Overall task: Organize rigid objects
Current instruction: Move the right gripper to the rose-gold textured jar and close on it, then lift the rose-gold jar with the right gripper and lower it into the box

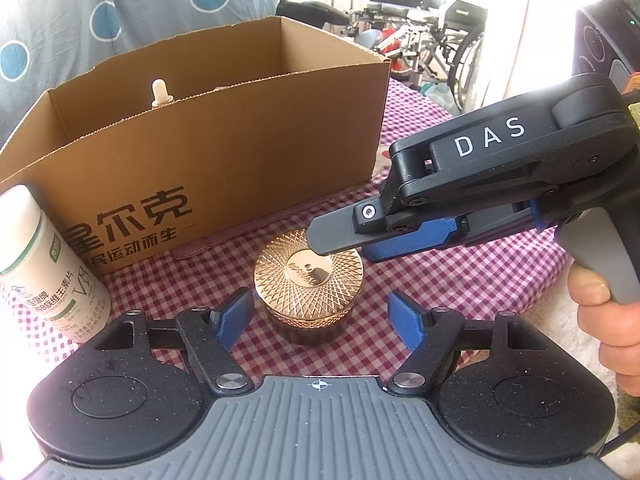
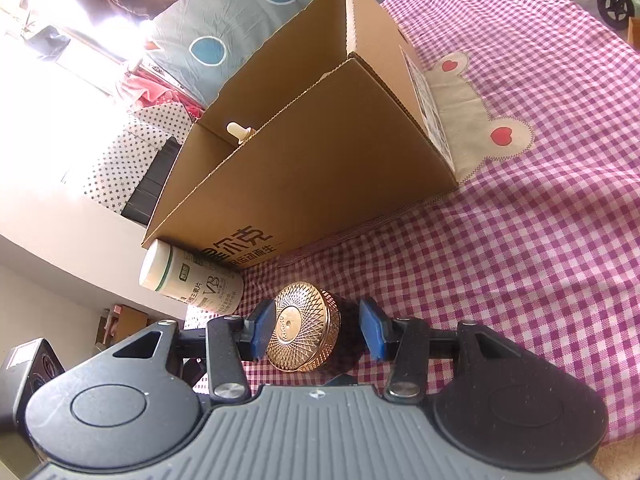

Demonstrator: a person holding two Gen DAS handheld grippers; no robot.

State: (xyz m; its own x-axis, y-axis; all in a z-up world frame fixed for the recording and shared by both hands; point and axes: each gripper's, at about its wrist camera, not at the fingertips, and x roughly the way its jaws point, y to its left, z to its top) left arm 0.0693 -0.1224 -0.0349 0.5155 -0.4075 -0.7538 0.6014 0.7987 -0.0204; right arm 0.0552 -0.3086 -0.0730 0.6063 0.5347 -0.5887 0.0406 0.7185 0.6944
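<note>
Left gripper (image 1: 320, 314) agape before gold-lidded jar (image 1: 309, 280) — right gripper (image 2: 318, 330) apart, straddling it

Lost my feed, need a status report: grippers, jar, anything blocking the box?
Right gripper open, astride gold-lidded jar, pads not pressing. Left gripper open, empty, short of jar. White bottle beside it; cardboard box behind, unblocked.

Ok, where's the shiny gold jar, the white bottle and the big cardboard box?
gold jar (image 1: 309, 272): left wrist view, middle of its patterned lid.
white bottle (image 2: 192, 280): right wrist view, on its label.
cardboard box (image 1: 240, 136): left wrist view, on its front wall.
</note>
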